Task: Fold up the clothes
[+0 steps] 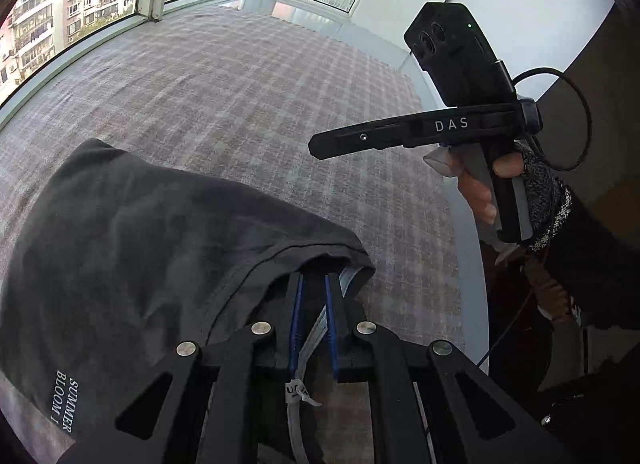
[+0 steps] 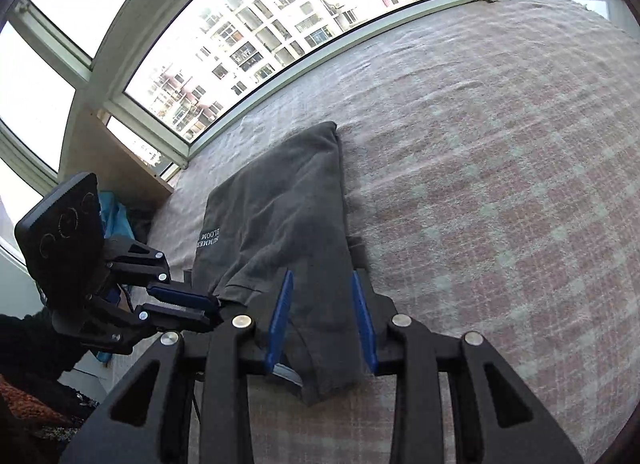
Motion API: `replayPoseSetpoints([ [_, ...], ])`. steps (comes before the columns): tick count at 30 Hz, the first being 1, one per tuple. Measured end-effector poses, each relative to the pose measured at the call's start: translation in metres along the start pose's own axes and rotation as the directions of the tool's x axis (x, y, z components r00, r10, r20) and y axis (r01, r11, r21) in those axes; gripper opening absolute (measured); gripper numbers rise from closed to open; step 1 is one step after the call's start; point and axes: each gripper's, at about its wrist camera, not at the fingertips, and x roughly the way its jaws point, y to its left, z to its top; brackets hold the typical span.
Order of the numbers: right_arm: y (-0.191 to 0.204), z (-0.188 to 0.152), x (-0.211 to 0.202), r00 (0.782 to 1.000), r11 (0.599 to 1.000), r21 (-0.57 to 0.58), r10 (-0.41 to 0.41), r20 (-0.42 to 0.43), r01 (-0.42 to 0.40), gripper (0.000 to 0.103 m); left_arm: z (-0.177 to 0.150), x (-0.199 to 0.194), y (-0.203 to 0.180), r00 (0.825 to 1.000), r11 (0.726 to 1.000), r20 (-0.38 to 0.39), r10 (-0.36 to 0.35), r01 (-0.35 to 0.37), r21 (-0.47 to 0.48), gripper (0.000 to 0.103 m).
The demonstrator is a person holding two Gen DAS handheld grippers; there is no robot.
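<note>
Dark grey shirt half-folded on a checked bedcover, both grippers at its near edge.

Left wrist view: the left gripper (image 1: 314, 304) stands narrow, its blue pads pinching the hem of the shirt (image 1: 132, 232), which reads "SUMMER BLOOM"; a small tag (image 1: 295, 390) hangs below; the right gripper (image 1: 320, 146), marked "DAS", hovers apart over the bedcover (image 1: 260, 104). Right wrist view: the right gripper (image 2: 322, 284) is partly open astride the shirt (image 2: 280, 200), whether pressing it I cannot tell; the left gripper (image 2: 214, 310) bites the corner.
</note>
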Motion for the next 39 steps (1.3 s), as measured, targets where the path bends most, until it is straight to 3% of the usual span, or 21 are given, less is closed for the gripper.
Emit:
replayPoseSetpoints([
  [3, 0.016, -0.016, 0.043, 0.980, 0.995, -0.077, -0.075, -0.185, 0.062, 0.031, -0.019, -0.037, 0.016, 0.993, 0.994, 0.052, 0.102, -0.099, -0.055, 0.012],
  [6, 0.021, -0.008, 0.045, 0.973, 0.990, -0.122, -0.093, -0.210, 0.068, 0.033, -0.054, -0.041, 0.045, 0.991, 0.974, -0.004, 0.135, -0.134, -0.185, 0.013],
  [8, 0.018, 0.013, 0.038, 0.986, 0.993, -0.096, -0.088, -0.144, 0.075, 0.033, -0.081, -0.032, 0.058, 0.984, 0.953, -0.082, 0.156, -0.172, -0.250, 0.012],
  [11, 0.022, 0.045, 0.033, 0.997, 0.993, -0.097, -0.065, -0.042, 0.060, 0.033, -0.100, -0.053, 0.067, 0.989, 0.924, -0.003, 0.149, -0.141, -0.355, 0.012],
  [12, 0.025, 0.052, 0.042, 0.998, 0.993, -0.109, -0.053, -0.043, 0.048, 0.033, -0.102, -0.061, 0.070, 0.986, 0.915, 0.034, 0.166, -0.141, -0.378, 0.012],
  [14, 0.029, 0.061, 0.072, 0.993, 0.990, -0.142, -0.038, -0.112, 0.022, 0.033, -0.101, -0.071, 0.077, 0.972, 0.896, 0.084, 0.219, -0.166, -0.411, 0.012],
  [16, 0.028, 0.058, 0.101, 0.960, 0.968, -0.217, -0.175, -0.216, 0.127, 0.032, -0.100, -0.069, 0.087, 0.969, 0.880, 0.086, 0.230, -0.170, -0.444, 0.012],
  [17, 0.033, 0.060, 0.099, 0.958, 0.958, -0.252, -0.194, -0.210, 0.139, 0.031, -0.102, -0.064, 0.090, 0.964, 0.872, 0.055, 0.261, -0.211, -0.442, 0.013],
  [19, 0.041, 0.067, 0.092, 0.954, 0.940, -0.290, -0.238, -0.180, 0.180, 0.032, -0.109, -0.060, 0.102, 0.949, 0.832, 0.000, 0.316, -0.277, -0.481, 0.012],
  [22, 0.043, 0.079, 0.084, 0.947, 0.923, -0.308, -0.285, -0.149, 0.229, 0.048, -0.127, -0.075, 0.131, 0.941, 0.724, -0.024, 0.339, -0.277, -0.631, 0.017],
  [24, 0.035, 0.087, 0.090, 0.934, 0.918, -0.296, -0.320, -0.160, 0.264, 0.048, -0.130, -0.080, 0.142, 0.929, 0.670, -0.039, 0.369, -0.295, -0.681, 0.031],
  [26, 0.023, 0.093, 0.096, 0.927, 0.925, -0.262, -0.327, -0.182, 0.275, 0.048, -0.128, -0.079, 0.148, 0.931, 0.638, -0.054, 0.361, -0.288, -0.714, 0.040],
  [29, 0.005, 0.095, 0.099, 0.946, 0.967, -0.165, -0.228, -0.231, 0.192, 0.048, -0.121, -0.067, 0.148, 0.948, 0.630, -0.050, 0.315, -0.248, -0.736, 0.045],
  [32, 0.003, 0.089, 0.103, 0.950, 0.976, -0.156, -0.189, -0.250, 0.153, 0.049, -0.117, -0.055, 0.148, 0.956, 0.618, -0.062, 0.287, -0.234, -0.750, 0.046],
  [39, 0.011, 0.081, 0.102, 0.959, 0.976, -0.199, -0.135, -0.250, 0.085, 0.050, -0.100, -0.045, 0.146, 0.948, 0.622, -0.082, 0.307, -0.265, -0.737, 0.049],
])
